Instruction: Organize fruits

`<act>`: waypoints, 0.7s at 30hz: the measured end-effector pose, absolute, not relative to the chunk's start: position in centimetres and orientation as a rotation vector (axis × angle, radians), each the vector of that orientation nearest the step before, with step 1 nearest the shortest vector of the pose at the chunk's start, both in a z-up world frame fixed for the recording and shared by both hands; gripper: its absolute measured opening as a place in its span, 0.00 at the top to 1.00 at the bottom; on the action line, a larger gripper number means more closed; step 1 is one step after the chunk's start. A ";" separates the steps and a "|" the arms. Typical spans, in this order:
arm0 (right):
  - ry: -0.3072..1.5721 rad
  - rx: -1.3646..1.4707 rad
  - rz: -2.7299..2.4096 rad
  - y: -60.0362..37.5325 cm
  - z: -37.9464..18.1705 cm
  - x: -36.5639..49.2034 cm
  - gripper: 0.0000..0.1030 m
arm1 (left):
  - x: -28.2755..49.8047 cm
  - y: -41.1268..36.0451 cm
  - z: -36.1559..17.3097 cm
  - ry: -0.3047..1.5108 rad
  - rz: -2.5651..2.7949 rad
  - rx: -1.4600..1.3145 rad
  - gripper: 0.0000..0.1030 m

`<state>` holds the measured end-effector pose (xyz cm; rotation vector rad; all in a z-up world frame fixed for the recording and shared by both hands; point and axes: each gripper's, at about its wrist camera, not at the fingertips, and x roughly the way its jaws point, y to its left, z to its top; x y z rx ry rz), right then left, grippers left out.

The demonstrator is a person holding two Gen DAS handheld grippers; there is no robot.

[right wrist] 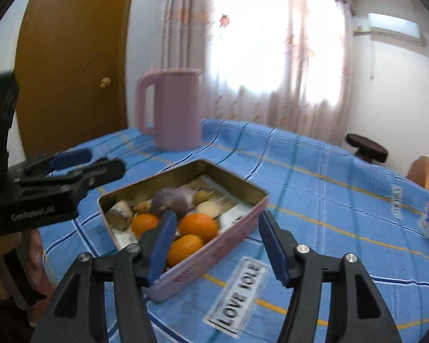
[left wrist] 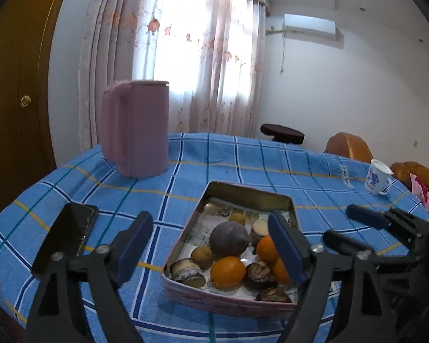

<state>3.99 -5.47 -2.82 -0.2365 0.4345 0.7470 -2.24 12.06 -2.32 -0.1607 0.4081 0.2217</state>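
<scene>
Both claws spread wide, empty: left gripper (left wrist: 211, 245), right gripper (right wrist: 217, 243). Fruit tin (right wrist: 231, 227) mid-table on blue plaid cloth (left wrist: 243, 165), holding oranges (right wrist: 198, 226), a purple fruit (left wrist: 228, 238), small brownish ones. Cloth tag (right wrist: 238, 294) reads "LOVE IOLE". Partial "GenRobot" lettering visible on left gripper body. Pink jug (left wrist: 135, 127) behind tin.
</scene>
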 end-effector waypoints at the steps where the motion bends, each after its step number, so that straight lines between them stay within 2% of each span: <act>1: 0.423 -0.226 0.740 -6.0 -2.4 3.9 0.40 | -2.3 11.8 -2.1 0.403 0.219 -0.156 0.15; 21: 0.362 -0.140 0.665 -11.1 -0.3 2.8 0.35 | -2.4 8.5 -1.2 0.391 0.181 -0.107 0.07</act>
